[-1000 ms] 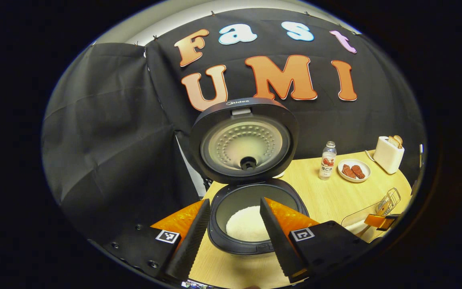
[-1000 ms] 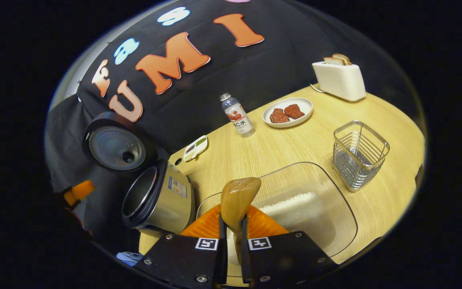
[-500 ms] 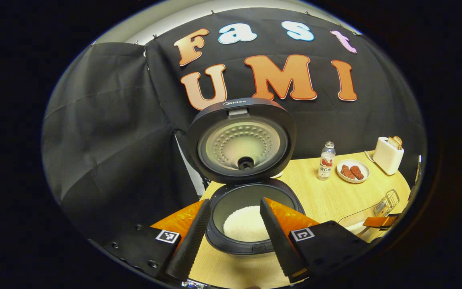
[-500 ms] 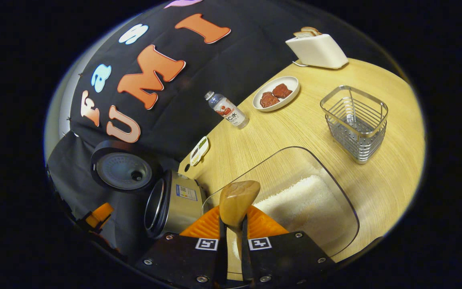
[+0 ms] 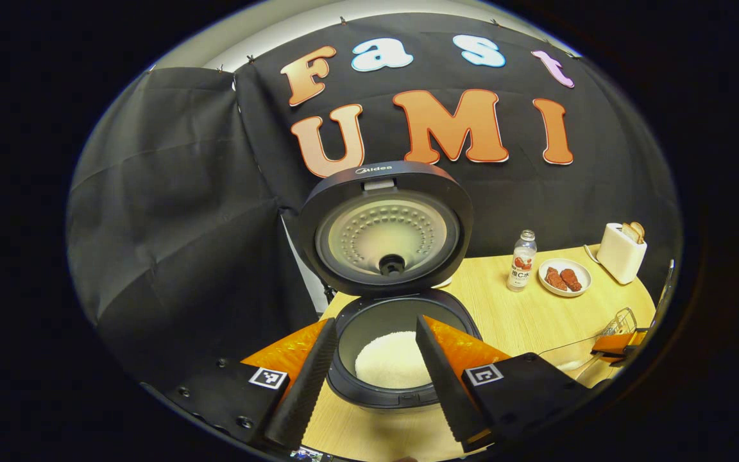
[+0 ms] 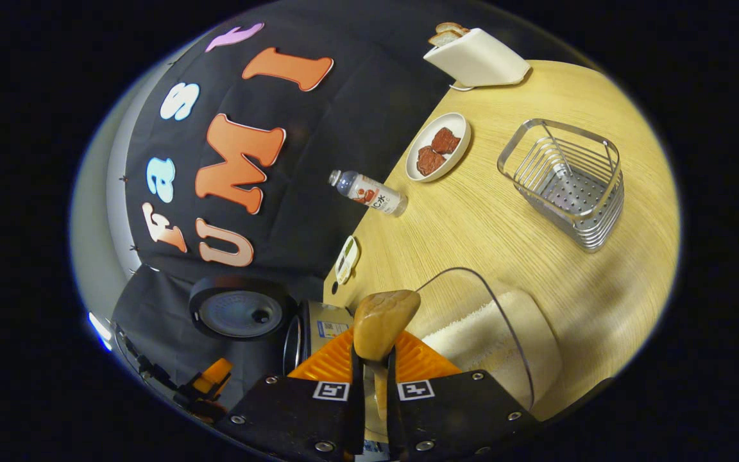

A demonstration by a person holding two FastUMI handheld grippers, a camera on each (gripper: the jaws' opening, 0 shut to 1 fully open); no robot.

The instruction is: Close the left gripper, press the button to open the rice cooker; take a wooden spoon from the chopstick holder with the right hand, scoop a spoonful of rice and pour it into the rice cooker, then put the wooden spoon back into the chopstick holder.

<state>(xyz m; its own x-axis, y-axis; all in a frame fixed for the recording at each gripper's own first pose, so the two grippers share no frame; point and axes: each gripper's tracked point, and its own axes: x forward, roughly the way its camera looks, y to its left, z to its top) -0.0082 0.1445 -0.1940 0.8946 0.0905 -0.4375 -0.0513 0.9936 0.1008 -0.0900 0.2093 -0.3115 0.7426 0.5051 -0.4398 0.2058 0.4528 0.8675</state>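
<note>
Wooden spoon (image 6: 379, 321) pinched at the handle between the fingers (image 6: 356, 378) of the right gripper (image 6: 371, 385), long axis running straight ahead along those fingers, bowl end pointing forward and up in the right gripper view, poised over the near rim of a clear container (image 6: 504, 333) with a bed of white rice (image 6: 472, 330) inside. No grains to be made out on the spoon's bowl. Left gripper (image 5: 369, 378) held in front of the rice cooker (image 5: 395, 359), fingers (image 5: 305, 378) spread apart with nothing between them, framing the pot. Cooker lid (image 5: 385, 228) standing upright and open, inner plate facing the camera; white rice heaped in the pot below. Same cooker seen at lower left of the right gripper view, just beside the clear container.

Light wood-grain desk (image 6: 510, 218) carrying everything. Wire chopstick holder (image 6: 565, 179) farther back on the desk, well apart from the spoon, with nothing standing in it. Beyond it, a small plastic bottle (image 6: 369, 192), a white plate (image 6: 437, 147) with two brown pieces of food, and a white toaster (image 6: 475, 58) with bread slices poking out. Black cloth wall behind the desk.
</note>
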